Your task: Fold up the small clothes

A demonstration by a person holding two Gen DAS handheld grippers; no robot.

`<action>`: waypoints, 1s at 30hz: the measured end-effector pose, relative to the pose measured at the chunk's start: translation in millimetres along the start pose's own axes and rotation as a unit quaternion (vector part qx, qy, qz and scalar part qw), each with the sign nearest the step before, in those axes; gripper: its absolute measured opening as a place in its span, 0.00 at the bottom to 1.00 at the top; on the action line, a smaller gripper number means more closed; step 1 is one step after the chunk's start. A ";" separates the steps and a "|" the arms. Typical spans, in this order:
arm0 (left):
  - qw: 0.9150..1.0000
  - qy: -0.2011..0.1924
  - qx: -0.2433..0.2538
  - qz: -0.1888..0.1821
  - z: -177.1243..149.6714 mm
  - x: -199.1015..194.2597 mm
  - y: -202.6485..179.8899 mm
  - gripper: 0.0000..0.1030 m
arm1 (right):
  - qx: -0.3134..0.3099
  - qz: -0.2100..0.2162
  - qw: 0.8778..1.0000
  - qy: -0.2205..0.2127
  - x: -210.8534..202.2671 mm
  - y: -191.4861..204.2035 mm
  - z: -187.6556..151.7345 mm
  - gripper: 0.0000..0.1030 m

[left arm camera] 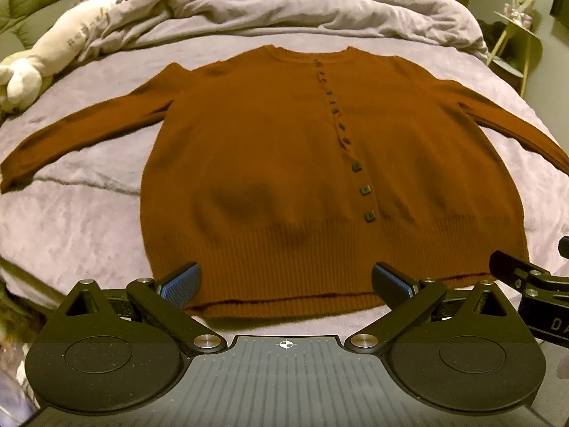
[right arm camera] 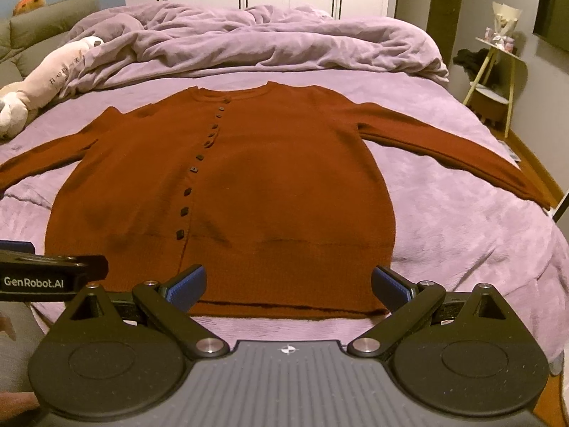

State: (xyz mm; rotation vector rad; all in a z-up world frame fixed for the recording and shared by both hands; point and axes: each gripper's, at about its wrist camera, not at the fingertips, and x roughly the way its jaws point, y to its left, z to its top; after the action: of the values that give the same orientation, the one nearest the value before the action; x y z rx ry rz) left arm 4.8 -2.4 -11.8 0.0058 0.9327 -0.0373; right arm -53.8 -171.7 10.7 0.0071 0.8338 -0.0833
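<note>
Over the near hem of the cardigan (left arm camera: pixel 320 163), my left gripper (left arm camera: pixel 286 284) hovers level, its two blue-padded fingers (left arm camera: pixel 181 284) spread wide and holding nothing. One rust-brown cardigan lies flat and buttoned on the purple bedsheet (left arm camera: pixel 71 227), collar away from me, both sleeves stretched outward. I count eleven dark buttons (left arm camera: pixel 370 216) down its front. Beyond its collar lies one crumpled duvet (left arm camera: pixel 284 7); beyond its left sleeve, one plush toy (left arm camera: pixel 46 60). At the cardigan's right hem corner I see part of the right gripper.

Right wrist view: my right gripper (right arm camera: pixel 288 286) hovers likewise above the cardigan's (right arm camera: pixel 249 178) hem, fingers (right arm camera: pixel 186 284) parted and empty. Left of the hem, the left gripper's body juts in. Right of the right sleeve stands one side table (right arm camera: pixel 496 71).
</note>
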 end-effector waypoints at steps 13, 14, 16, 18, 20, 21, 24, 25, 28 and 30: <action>1.000 0.004 0.014 -0.005 2.2 8.7 -6.8 1.00 | 0.037 0.059 0.997 -0.024 9.9 -14.5 -4.1 0.96; 1.000 0.003 0.017 -0.005 2.4 9.3 -7.9 1.00 | 0.046 0.073 0.996 -0.015 13.4 -17.7 -3.8 0.96; 1.000 0.003 0.021 -0.006 2.8 11.2 -9.8 1.00 | 0.060 0.088 0.994 -0.006 17.9 -22.9 -3.8 0.96; 1.000 0.003 0.024 -0.010 3.4 14.4 -12.1 1.00 | 0.065 0.095 0.993 0.002 22.1 -26.7 -2.3 0.96; 1.000 0.004 0.024 -0.016 5.6 18.4 -14.0 1.00 | 0.068 0.101 0.993 0.004 25.7 -30.2 -1.4 0.96; 1.000 0.002 0.023 -0.020 6.3 19.7 -14.8 1.00 | 0.072 0.103 0.992 0.006 28.1 -33.1 -1.3 0.96; 0.999 -0.012 0.018 -0.034 16.8 24.4 -13.6 1.00 | 0.107 0.115 0.987 0.012 40.6 -50.4 2.9 0.96; 0.999 -0.020 0.017 -0.039 21.5 26.1 -12.8 1.00 | 0.123 0.118 0.985 0.009 44.7 -60.0 5.7 0.96; 0.997 -0.055 0.008 -0.057 40.0 35.3 -8.6 1.00 | 0.185 0.094 0.978 -0.024 59.3 -103.2 21.8 0.96; 0.994 -0.078 -0.003 -0.073 51.5 44.1 -5.5 1.00 | 0.242 0.079 0.966 -0.045 71.5 -141.8 33.9 0.96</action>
State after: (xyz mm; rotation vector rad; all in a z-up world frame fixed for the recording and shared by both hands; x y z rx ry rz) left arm 72.2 -10.2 -16.4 -0.0700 0.7765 -0.1691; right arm 8.2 -319.4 -15.7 0.5266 0.7034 -0.1344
